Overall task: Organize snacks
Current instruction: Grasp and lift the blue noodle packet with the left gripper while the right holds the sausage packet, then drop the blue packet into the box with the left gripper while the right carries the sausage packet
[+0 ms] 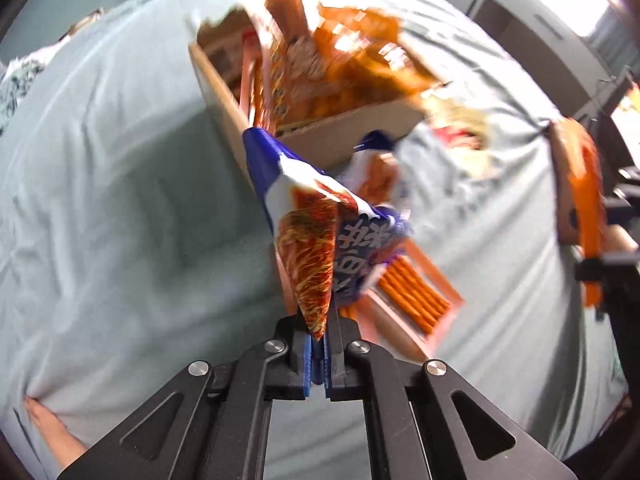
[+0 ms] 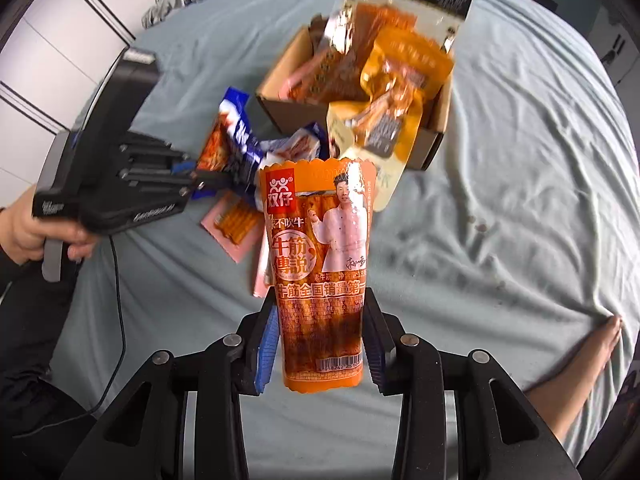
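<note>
A glossy orange plastic snack packet (image 2: 322, 276) and a shiny blue-and-white foil noodle bag (image 1: 316, 236) catch the light. The open box (image 2: 432, 148) is matt brown cardboard. Beneath them lies soft, wrinkled pale blue-grey cloth bedsheet (image 2: 520, 168).

Blurred snack packets (image 1: 344, 56) above cardboard box (image 1: 216, 92)

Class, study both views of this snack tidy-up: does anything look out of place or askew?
Yes. The cardboard box is overfilled: orange packets jut above its rim at angles. A pink packet of sticks and another blue-and-white packet lie loose on the bed sheet beside it, not yet boxed.
</note>
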### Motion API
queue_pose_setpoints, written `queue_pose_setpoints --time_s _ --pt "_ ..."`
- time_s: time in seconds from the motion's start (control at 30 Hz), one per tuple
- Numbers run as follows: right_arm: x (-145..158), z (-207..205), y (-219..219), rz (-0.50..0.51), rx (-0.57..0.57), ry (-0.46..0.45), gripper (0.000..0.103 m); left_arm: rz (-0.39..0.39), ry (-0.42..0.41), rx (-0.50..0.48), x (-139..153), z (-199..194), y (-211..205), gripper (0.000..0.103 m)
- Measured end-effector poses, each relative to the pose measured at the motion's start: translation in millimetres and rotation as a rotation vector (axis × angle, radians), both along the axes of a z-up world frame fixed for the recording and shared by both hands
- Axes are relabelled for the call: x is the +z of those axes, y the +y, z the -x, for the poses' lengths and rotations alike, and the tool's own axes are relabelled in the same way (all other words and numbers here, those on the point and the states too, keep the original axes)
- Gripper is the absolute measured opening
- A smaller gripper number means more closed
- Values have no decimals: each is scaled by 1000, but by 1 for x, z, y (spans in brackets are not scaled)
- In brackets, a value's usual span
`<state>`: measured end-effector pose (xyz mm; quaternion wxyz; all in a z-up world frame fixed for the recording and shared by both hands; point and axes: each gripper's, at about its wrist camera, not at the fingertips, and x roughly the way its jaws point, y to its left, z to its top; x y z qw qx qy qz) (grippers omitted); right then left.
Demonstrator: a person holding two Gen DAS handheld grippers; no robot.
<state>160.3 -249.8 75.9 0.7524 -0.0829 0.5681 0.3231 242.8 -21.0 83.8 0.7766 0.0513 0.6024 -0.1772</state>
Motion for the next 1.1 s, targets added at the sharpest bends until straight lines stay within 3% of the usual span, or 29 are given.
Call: queue_pose_setpoints --time_s 0.27,0.5,0.73,0.83,1.03,1.1 --pt "36 1 -17 -60 -73 -37 36 147 -202 10 83 36 23 2" --pt "50 -13 -37 -132 -219 -63 36 364 -496 82 154 52 50 2" --pt "49 -25 -59 -170 -374 -78 36 425 -588 218 155 13 52 2" --pt "43 -30 -66 -181 -426 -72 36 479 -557 291 139 -11 49 2" --pt "24 -38 -70 -152 -482 -38 36 486 -512 341 99 -59 32 3" --pt "20 -43 -67 -147 -486 -23 36 479 -461 375 81 -74 31 16"
